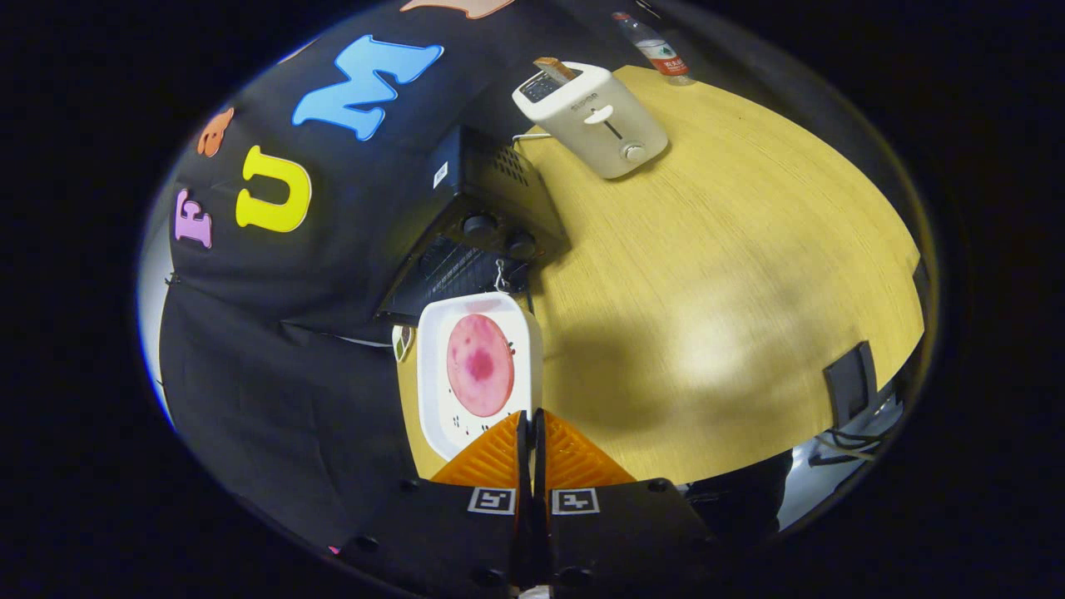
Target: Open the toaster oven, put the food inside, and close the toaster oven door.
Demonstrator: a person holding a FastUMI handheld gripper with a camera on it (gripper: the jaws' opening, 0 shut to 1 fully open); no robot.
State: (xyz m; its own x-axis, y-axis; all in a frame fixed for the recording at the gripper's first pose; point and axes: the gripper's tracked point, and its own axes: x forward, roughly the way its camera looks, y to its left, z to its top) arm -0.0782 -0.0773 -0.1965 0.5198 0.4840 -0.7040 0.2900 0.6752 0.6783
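Two fingers of the hand-held gripper (529,428) sit pressed nearly together, pinching the near rim of a white tray (433,366) between them, so the gripper is clamped on that tray. A round pink slice of food (480,364), darker at its middle, lies flat on the tray just ahead of the fingertips at 12 o'clock. Small dark specks dot the tray's near corner. The tray hangs above the light wooden counter (732,249) and its far edge reaches the black toaster oven (487,212).

Directly beyond the tray at 12 o'clock, that oven shows its front opening with a wire rack (453,270) visible inside, so the door appears to be open; whether the tray's far edge is already over the rack cannot be told. A pair of round black knobs (499,235) sit on its front panel, and vent holes mark its side.

Farther off, at about 1 o'clock, a white pop-up toaster (595,121) stands on the counter with a slice of bread (555,68) sticking up from one slot. Past it, a plastic bottle (657,48) stands at the counter's far edge. At 3 o'clock, a dark chair back (850,383) rises beside the counter.
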